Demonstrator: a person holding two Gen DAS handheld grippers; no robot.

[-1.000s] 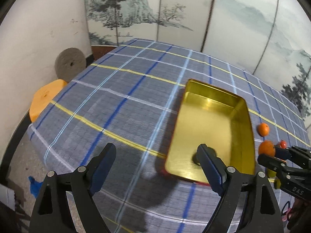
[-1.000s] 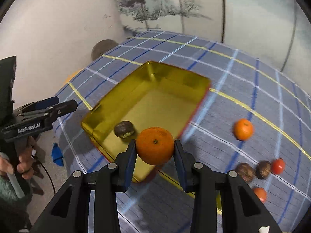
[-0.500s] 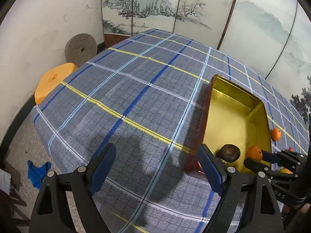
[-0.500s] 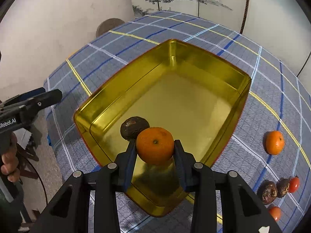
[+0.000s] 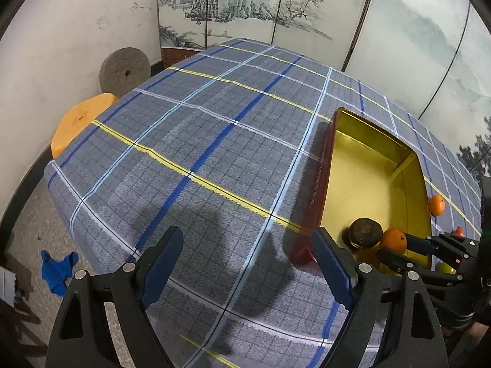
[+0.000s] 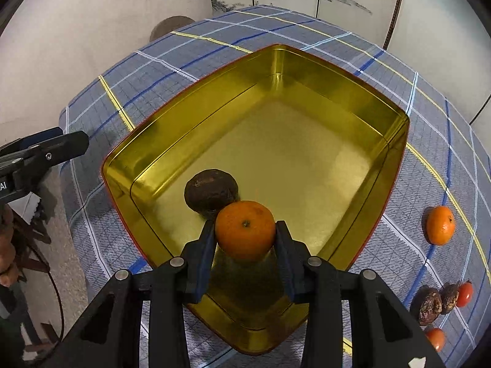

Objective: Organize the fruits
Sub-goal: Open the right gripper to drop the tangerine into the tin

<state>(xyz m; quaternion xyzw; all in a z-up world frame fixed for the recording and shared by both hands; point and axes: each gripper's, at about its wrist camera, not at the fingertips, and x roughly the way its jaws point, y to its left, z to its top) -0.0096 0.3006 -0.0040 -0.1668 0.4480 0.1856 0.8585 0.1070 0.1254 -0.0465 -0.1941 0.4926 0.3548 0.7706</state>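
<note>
Left wrist view: The left hand-held gripper (image 5: 247, 263) is hovering over the plaid-covered desk (image 5: 214, 141), just outside the long wall of the gold tin (image 5: 377, 178) nearest it. Its jaws are standing wide apart and are holding nothing; only cloth is showing between them. The right hand-held gripper (image 5: 396, 250) is reaching over the tin's near end, with the held orange (image 5: 393, 239) sitting just beside a dark brown fruit (image 5: 365, 233) on the tin floor. To do this step well, the left unit should be staying clear of the tin so it is not nudging the wall during the release.

Right wrist view: The right hand-held gripper (image 6: 245, 233) is pointing steeply down into the tin (image 6: 190, 116) near its closest corner. Its jaws are opening, yet the blue pads (image 6: 207, 242) are apparently still touching both sides of the orange (image 6: 245, 230). The orange is appearing to touch the dark fruit (image 6: 211, 190). Good practice is opening slowly with the orange low over the floor, so it is settling rather than rolling, then lifting straight up. Outside the tin's right wall, another orange (image 6: 439, 224), two dark fruits (image 6: 429, 305) and small red fruits (image 6: 464, 294) are waiting on the desk.
</note>
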